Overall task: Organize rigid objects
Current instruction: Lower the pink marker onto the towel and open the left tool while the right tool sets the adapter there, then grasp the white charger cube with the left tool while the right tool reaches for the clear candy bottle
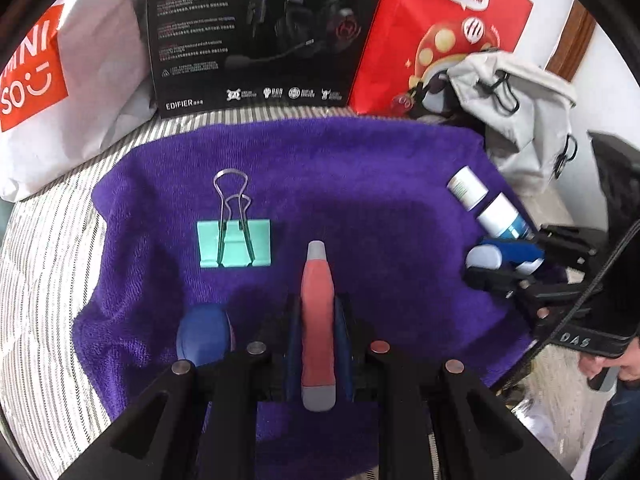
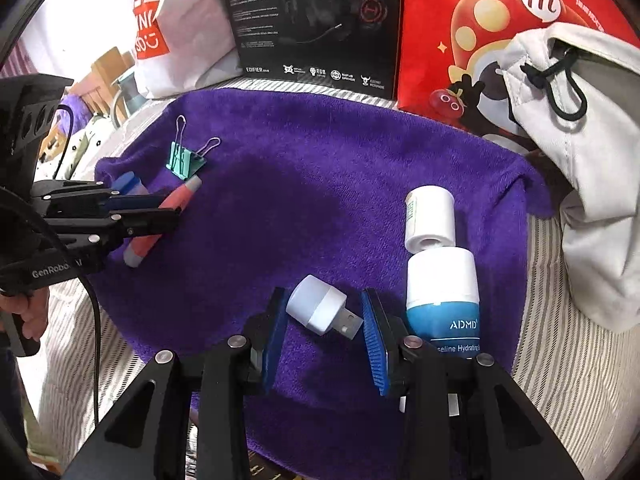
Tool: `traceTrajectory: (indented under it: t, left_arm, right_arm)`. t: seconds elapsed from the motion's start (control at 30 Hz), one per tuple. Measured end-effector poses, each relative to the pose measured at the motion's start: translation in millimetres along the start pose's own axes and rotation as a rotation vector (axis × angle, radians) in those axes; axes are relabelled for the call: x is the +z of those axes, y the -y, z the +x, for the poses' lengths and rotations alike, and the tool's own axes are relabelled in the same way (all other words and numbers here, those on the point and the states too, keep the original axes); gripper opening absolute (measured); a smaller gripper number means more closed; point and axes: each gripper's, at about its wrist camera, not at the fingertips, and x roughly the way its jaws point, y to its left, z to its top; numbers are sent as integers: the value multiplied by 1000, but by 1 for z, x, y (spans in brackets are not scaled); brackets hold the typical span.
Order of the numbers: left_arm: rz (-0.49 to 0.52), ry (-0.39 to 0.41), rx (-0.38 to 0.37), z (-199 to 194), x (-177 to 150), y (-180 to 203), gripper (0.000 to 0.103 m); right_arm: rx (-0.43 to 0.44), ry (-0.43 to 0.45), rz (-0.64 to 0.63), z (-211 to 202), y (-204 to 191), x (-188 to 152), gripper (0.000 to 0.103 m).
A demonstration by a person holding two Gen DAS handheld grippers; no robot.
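A purple towel carries the objects. My left gripper is shut on a coral pen-shaped item with grey ends, held lengthwise between the pads. A green binder clip lies just ahead, and a blue rounded object rests left of the gripper. My right gripper stands open around a white USB light that lies askew between the blue pads. Beside it lie a white tube and a blue-and-white ADMD tube.
Behind the towel stand a black Edifier headset box, a red printed bag and a white Miniso bag. A pale drawstring pouch crowds the right edge. Striped bedding surrounds the towel. A hand holds the left gripper's handle.
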Motion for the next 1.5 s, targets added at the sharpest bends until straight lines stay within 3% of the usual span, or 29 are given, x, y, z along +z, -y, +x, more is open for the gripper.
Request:
traceTrajectory:
  t: [0.4, 0.63, 0.77, 0.93, 1.03, 1.2, 1.5]
  left_arm:
    - [72, 17, 79, -3, -10, 10, 17]
    - [42, 15, 45, -9, -18, 11, 35]
    - [45, 12, 61, -16, -24, 15, 39]
    - [35, 31, 50, -37, -29, 16, 46]
    - [48, 53, 60, -52, -34, 22, 53]
    - [44, 74, 53, -77, -52, 34, 54]
    - [11, 20, -11, -70, -91, 65, 54]
  right_arm:
    - [-17, 8, -70, 0, -4, -5, 38]
    - [19, -28, -48, -7, -1, -10, 43]
    - [21, -41, -29, -18, -1, -17, 45]
    - [-3, -6, -3, -43, -1, -28, 60]
    - [-8, 17, 39, -60, 4, -36, 61]
    - [-18, 28, 135, -80, 19, -56, 62]
    - [-25, 11, 221, -104, 35, -109, 62]
